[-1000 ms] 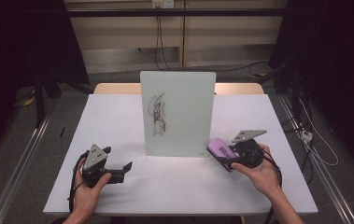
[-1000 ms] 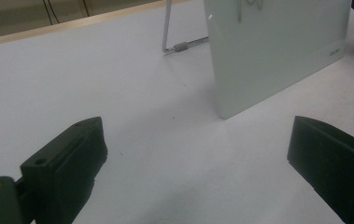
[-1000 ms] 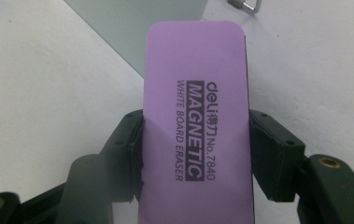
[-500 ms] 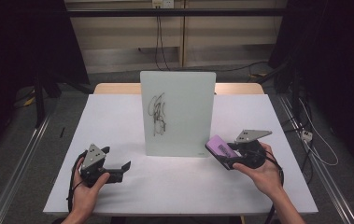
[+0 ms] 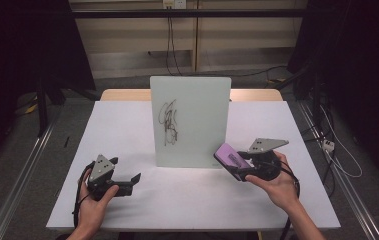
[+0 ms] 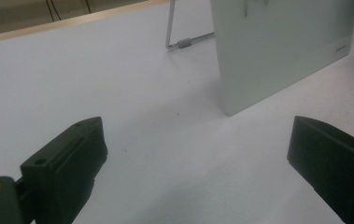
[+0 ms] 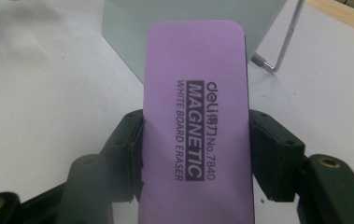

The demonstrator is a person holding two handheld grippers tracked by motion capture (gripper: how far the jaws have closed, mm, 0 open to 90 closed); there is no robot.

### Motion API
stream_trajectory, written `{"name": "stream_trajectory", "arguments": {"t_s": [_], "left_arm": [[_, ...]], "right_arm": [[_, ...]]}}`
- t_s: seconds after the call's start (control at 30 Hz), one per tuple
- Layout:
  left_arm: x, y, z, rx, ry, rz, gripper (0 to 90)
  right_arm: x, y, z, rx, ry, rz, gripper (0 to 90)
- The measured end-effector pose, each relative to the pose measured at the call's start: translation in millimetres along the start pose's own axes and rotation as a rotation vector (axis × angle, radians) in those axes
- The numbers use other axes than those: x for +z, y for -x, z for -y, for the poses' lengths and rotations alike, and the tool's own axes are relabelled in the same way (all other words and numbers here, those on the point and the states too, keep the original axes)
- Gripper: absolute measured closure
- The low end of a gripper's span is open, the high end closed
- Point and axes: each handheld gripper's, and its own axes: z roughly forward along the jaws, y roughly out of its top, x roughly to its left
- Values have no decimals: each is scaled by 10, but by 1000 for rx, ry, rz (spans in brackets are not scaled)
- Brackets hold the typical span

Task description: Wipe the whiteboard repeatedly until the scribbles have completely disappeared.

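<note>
High view showed the right gripper [image 5: 238, 169] clamped on a purple eraser [image 5: 231, 159], held just off the lower right corner of an upright whiteboard [image 5: 191, 122] that stood near the middle of the table [image 5: 127, 120]. The eraser looked close to the board but its contact with it could not be confirmed. The left gripper [image 5: 131, 182] rested low on the table, well apart from the board, jaws wide and empty.

Step in hand, as judged: the eraser was gripped and brought up to the board, with wiping not begun. A black scribble [image 5: 169, 121] sat intact on the board face, left of centre and above the eraser.

Next move, as judged: raise the eraser and carry it left to the scribble, turn its wiping face flat to the board, then press lightly. The board stood on a thin wire stand [image 6: 189, 42]; hard pressure could tip or slide it, so the free gripper might need to brace it.

Right gripper view: the eraser [image 7: 197, 126] was a flat, round-cornered block, purple on its printed face, lettered "MAGNETIC WHITE BOARD ERASER". The jaws bore on its two long edges, about mid-length. Its wiping face was hidden.

Left gripper view: the board's [image 6: 282, 51] lower corner was plain, pale and glossy.
</note>
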Motion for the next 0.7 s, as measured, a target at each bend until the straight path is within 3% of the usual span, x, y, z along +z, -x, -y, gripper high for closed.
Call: {"name": "stream_trajectory", "arguments": {"t_s": [0.1, 0.7], "left_arm": [[-10, -16, 16, -20, -2, 10, 45], [-27, 21, 10, 1, -11, -19, 45]], "right_arm": [[32, -20, -24, -7, 3, -8, 418], [172, -176, -292, -102, 44, -37, 418]]}}
